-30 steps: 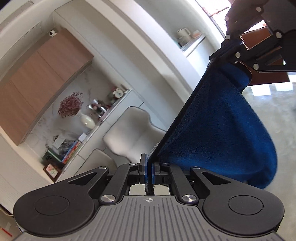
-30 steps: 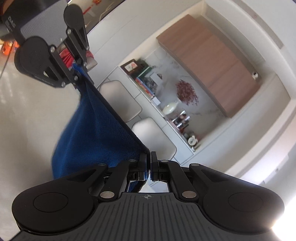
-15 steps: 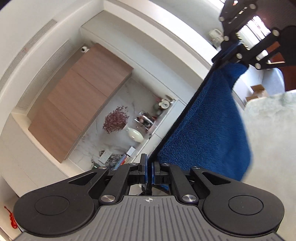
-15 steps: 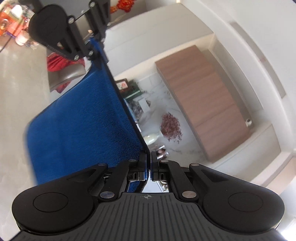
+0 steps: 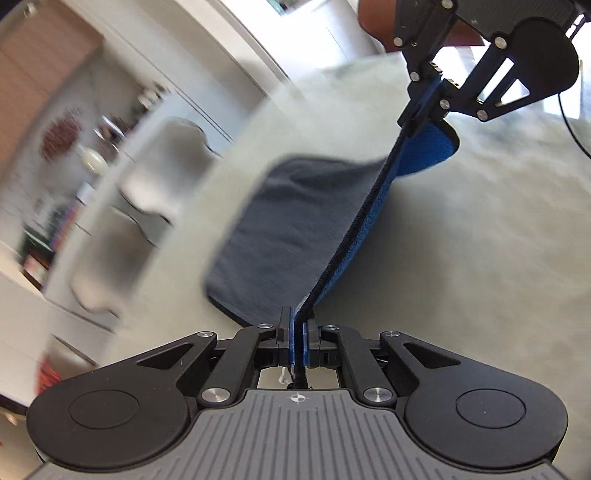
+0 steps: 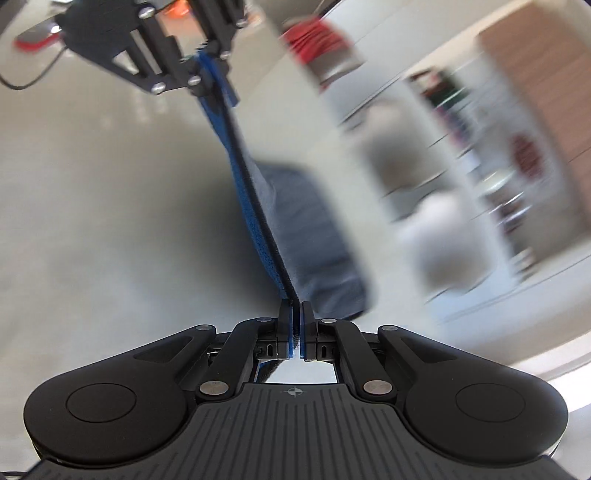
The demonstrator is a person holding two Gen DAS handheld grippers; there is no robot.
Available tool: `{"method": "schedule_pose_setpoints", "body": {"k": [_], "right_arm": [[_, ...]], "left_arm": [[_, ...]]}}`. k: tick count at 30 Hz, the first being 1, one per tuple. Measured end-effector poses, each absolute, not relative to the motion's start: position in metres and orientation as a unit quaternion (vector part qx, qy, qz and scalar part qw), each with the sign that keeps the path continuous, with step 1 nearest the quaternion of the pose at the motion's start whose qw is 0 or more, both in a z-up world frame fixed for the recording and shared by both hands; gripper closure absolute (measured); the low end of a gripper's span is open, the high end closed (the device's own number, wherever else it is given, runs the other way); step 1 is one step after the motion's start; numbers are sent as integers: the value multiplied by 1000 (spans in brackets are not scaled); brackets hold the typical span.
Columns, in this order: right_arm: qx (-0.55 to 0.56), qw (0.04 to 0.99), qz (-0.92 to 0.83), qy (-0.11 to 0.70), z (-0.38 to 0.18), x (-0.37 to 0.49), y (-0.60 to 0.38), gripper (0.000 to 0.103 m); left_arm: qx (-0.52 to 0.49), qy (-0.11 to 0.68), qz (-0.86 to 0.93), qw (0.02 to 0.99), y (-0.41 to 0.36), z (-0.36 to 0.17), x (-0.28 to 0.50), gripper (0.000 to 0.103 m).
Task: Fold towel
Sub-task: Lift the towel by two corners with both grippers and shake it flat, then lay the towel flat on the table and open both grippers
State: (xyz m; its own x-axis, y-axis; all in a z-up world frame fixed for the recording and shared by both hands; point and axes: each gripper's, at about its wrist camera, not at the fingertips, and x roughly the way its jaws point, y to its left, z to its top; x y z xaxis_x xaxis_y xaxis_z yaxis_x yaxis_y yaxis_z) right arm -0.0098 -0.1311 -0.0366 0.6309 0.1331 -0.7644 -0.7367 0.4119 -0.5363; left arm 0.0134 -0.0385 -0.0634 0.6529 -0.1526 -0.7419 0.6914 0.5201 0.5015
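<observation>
A blue towel [image 5: 288,229] hangs stretched between my two grippers, its top hem taut and its free part billowing low over a pale grey table [image 5: 480,258]. My left gripper [image 5: 297,325] is shut on one top corner. My right gripper [image 6: 296,314] is shut on the other corner; it shows at the top right of the left wrist view [image 5: 430,92]. The towel [image 6: 314,236] runs from my right gripper up to the left gripper [image 6: 208,61] at the top of that view. Both views are motion-blurred.
White chairs [image 5: 147,206] stand at the table's far edge, with a cabinet and cluttered shelf [image 5: 74,147] behind. A black cable [image 5: 570,125] lies on the table at the right. A red object [image 6: 317,33] sits beyond the table.
Both grippers have swung down from facing the ceiling and wall to facing the table. The towel has come down with them and now billows over the tabletop.
</observation>
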Motion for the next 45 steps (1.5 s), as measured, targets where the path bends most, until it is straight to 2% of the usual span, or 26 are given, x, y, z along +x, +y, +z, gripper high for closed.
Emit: {"method": "schedule_pose_setpoints", "body": {"k": [4,8,10,16,18,19,24,29,35,40,45], "right_arm": [[-455,751,304,369,-67,-30,-127,101],[-449,736,341,375,-70,-43,-122,100],[-453,728,349,378,-75,-47,-121,92],[-453,705,331,434,-94,-35,-128,89],[-443,716,316,438,-95,-30,-138,79],[-436,723,309,438,-92,-29,-142,79],[-346,781,247,458,-83,-1,-157,78],[-345,788,253,442,-90,5,-152,78],[-368,766,292,439,-93,13,-142,78],[-343,736,303,498,-87,24,-163,78],[-356,720,300,515,-85,21,-184,78]], "left_arm": [[416,334,-263,804,-36,-79,-8,100],[426,338,-251,801,-29,-83,-14,100],[428,344,-251,797,-27,-85,-10,100],[445,368,-258,775,-27,-100,-22,98],[458,383,-264,758,-25,-102,-30,95],[460,390,-268,752,-21,-100,-32,95],[452,413,-276,741,1,-83,-27,95],[402,396,-241,790,9,-62,9,93],[359,407,-261,798,-15,-96,39,90],[360,429,-274,782,-20,-113,38,90],[366,426,-279,779,-15,-119,31,90]]}}
